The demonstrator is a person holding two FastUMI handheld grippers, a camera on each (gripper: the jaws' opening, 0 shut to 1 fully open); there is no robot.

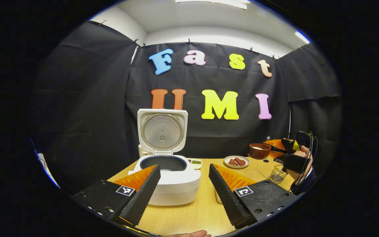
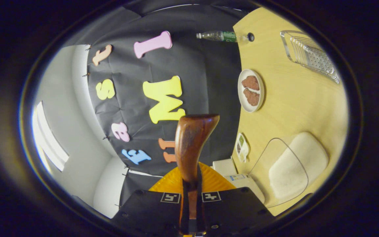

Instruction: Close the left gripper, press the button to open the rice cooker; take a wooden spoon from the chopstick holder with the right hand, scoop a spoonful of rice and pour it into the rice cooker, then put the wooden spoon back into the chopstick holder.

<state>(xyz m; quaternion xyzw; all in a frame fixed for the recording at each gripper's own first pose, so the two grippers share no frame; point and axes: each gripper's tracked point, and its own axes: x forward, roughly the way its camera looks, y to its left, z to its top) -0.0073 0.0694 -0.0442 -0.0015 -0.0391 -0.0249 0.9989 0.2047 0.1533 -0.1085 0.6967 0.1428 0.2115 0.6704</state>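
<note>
Now the left claw (image 1: 184, 179) has its two fingers wide apart, with nothing between them. Just ahead of it sits the rice cooker (image 1: 171, 177) on the table (image 1: 196, 210), lid standing up. Off to its right are a plate (image 1: 237, 161) and a brown bowl (image 1: 259, 150). The right claw (image 2: 191, 187) is squeezed tight on the wooden spoon (image 2: 192, 141), which sticks out in front of it.

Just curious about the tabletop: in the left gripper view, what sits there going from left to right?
White rice cooker with raised lid → small white dish of green bits → white plate with two brown pieces → brown bowl → wire basket.
</note>
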